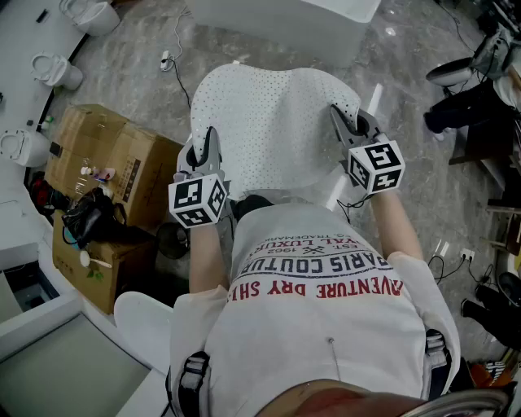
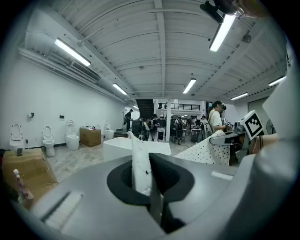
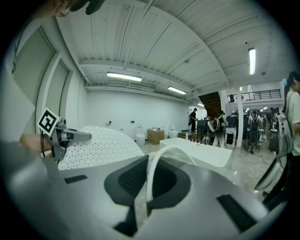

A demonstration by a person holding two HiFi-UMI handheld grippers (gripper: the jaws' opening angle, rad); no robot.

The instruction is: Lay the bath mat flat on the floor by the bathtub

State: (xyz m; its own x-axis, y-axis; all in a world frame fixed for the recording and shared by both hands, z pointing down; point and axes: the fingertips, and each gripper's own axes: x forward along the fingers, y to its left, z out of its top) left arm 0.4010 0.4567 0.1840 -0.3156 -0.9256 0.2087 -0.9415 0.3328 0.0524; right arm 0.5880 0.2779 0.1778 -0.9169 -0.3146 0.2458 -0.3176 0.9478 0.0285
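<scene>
**Both claws clamped on the mat's near edge — bring it down level**

The left claw [image 2: 149, 180] is closed on a thin white fold of the bath mat [image 2: 139, 164], which stands upright between its jaws. The right claw [image 3: 142, 199] is pinched shut in the same way, and the mat's edge arcs up out of it as a narrow white strip. Held at these two spots, the mat is in the air in front of the person. Its dotted face bulges upward like a dome above the marbled floor [image 1: 146, 57], and the bathtub [image 1: 285, 20] lies just beyond its far edge.

The step in hand looks like the lowering. To do it well, both grips should stay firm, with the claws level with each other and spread far enough to pull the bulge out. The far edge should probably touch down first beside the tub. The near edge can then follow, drawn back a little so no fold is trapped underneath. The claws should let go only once the sheet lies flat.

The head view alone shows the whole mat, where each claw holds it, the strip of floor before the tub and the cardboard box [image 1: 106, 163] at the person's left — worth steering clear of. It does not show the pinch itself; each gripper view does. Those views also show the opposite claw across the dotted sheet. The left gripper view adds toilets [image 2: 47, 140] along the wall and people [image 2: 178, 126] far off in the hall.
</scene>
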